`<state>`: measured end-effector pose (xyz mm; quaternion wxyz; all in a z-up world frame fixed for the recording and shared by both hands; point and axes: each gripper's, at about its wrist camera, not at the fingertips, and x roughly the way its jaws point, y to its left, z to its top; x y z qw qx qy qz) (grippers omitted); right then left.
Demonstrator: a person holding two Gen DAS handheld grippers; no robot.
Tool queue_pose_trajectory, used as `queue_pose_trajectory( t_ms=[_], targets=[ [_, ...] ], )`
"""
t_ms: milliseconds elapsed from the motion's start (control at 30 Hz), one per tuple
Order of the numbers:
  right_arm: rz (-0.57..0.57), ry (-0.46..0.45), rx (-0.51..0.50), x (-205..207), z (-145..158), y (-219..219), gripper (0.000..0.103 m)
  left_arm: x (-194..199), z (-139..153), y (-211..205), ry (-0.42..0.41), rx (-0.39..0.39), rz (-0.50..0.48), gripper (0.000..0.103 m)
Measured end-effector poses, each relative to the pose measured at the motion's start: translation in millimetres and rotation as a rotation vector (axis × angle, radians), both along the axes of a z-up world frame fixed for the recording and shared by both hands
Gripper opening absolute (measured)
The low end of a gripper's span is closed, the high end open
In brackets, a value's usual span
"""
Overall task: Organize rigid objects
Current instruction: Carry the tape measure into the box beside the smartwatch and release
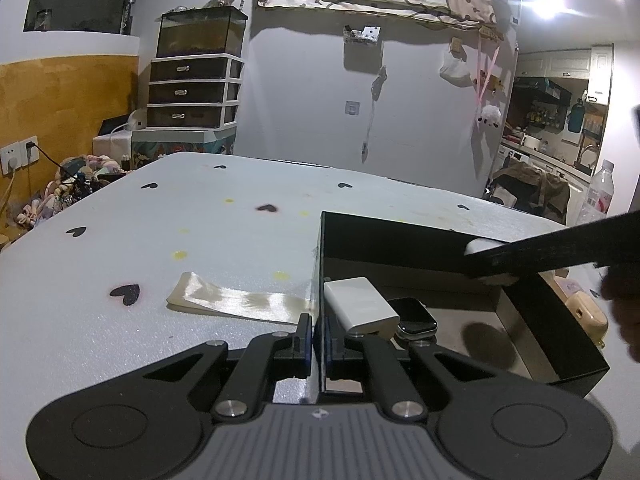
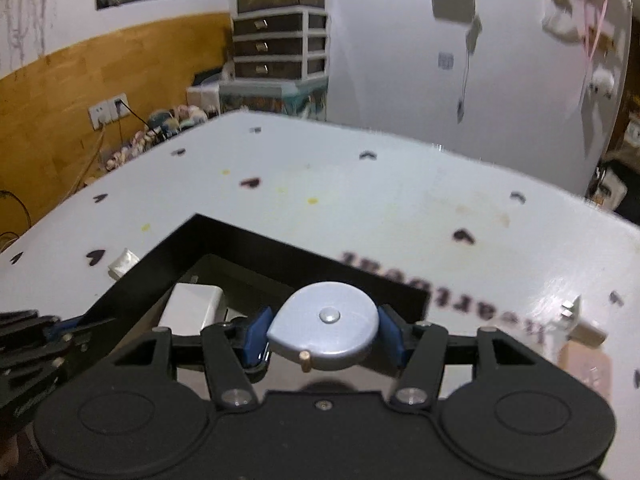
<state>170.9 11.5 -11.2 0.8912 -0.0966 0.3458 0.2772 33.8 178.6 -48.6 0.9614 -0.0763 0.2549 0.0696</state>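
Observation:
A black open box [image 1: 440, 236] stands on the white table; it also shows in the right wrist view [image 2: 240, 244]. My left gripper [image 1: 319, 338] is shut on the box's left wall. Inside lie a white charger block [image 1: 360, 306] and a smartwatch [image 1: 416, 316]; the charger block also shows in the right wrist view [image 2: 192, 308]. My right gripper [image 2: 324, 338] is shut on a grey-blue teardrop tape measure [image 2: 326, 330] and holds it over the box. In the left wrist view the right gripper's dark finger [image 1: 560, 248] reaches over the box's far right side.
A strip of clear tape [image 1: 240, 300] lies on the table [image 1: 200, 220] left of the box. A tan case [image 1: 584, 314] lies right of the box, also in the right wrist view [image 2: 588, 368]. A water bottle [image 1: 600, 188] stands far right.

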Motion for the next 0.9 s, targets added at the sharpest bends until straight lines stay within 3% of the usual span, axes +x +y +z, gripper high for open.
queue_pose_trajectory(
  t_ms=[300, 433, 533, 900],
  targets=[
    [-0.043, 0.06, -0.042, 15, -13, 18, 0.059, 0, -1, -1, -0.003, -0.006, 0.001, 0.006],
    [-0.032, 0.061, -0.039, 15, -12, 19, 0.069, -1, -1, -1, -0.003, -0.006, 0.001, 0.006],
    [-0.029, 0.06, -0.032, 14, -11, 17, 0.07, -1, -1, -1, -0.003, -0.006, 0.001, 0.006],
    [-0.042, 0.012, 0.017, -19, 8, -10, 0.071, -1, -1, -1, -0.003, -0.006, 0.001, 0.006]
  ],
)
